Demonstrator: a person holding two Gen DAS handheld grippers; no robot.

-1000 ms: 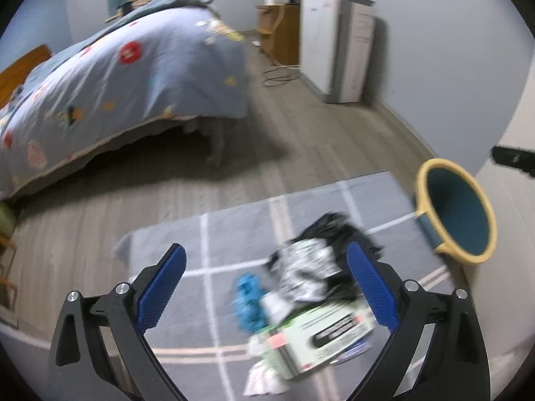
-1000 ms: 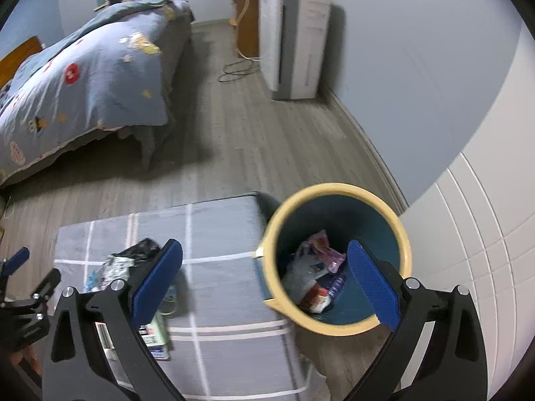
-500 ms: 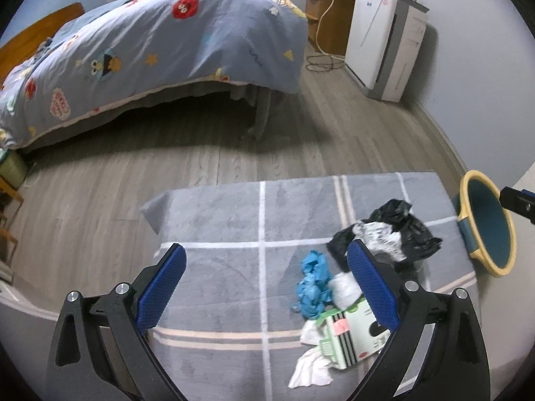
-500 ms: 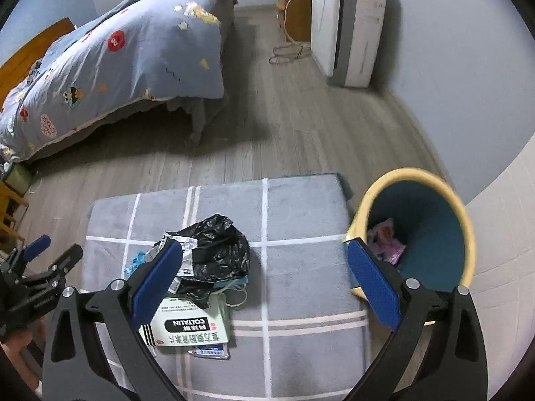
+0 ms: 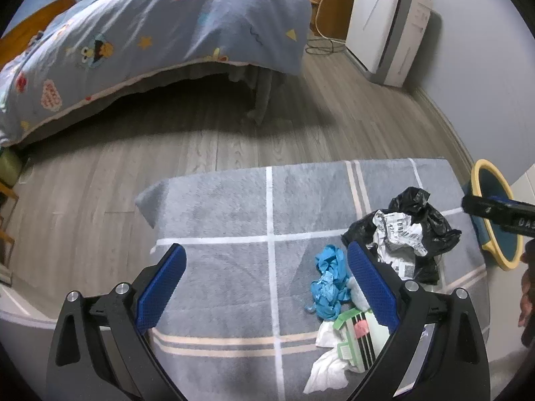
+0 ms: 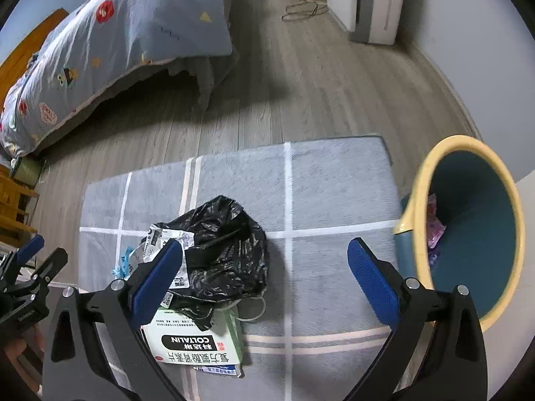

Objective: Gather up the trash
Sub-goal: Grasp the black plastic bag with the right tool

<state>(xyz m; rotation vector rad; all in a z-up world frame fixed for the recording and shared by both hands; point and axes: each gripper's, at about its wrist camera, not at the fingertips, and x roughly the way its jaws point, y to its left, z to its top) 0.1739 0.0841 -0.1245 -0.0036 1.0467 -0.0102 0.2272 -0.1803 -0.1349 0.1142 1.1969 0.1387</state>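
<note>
Trash (image 6: 214, 267) is piled on a grey rug (image 6: 334, 193): a black bag (image 6: 230, 247) with a crumpled label, a blue glove (image 5: 329, 280), a white tissue (image 5: 326, 372) and a green-and-white medicine box (image 6: 197, 341) under the bag. A yellow-rimmed bin (image 6: 468, 227), with some wrappers already inside, is seen just beside the rug's right edge.

Both tools are held released and empty: the left hand-held gripper (image 5: 265, 287) is spread wide above bare rug left of the pile, the right hand-held gripper (image 6: 264, 284) is spread over the bag's right side.

Judged step: reach for the next piece. The black bag should be taken first, since it lies on top; the jaws should be lowered around a raised fold, not flat plastic, so the box below is not dragged. Loose label paper could be shed on lifting.

The rug lies on wood-look flooring (image 5: 207, 147); a bed with a patterned blue cover (image 5: 150, 33) and a white appliance (image 5: 384, 23) by the wall are seen behind.
</note>
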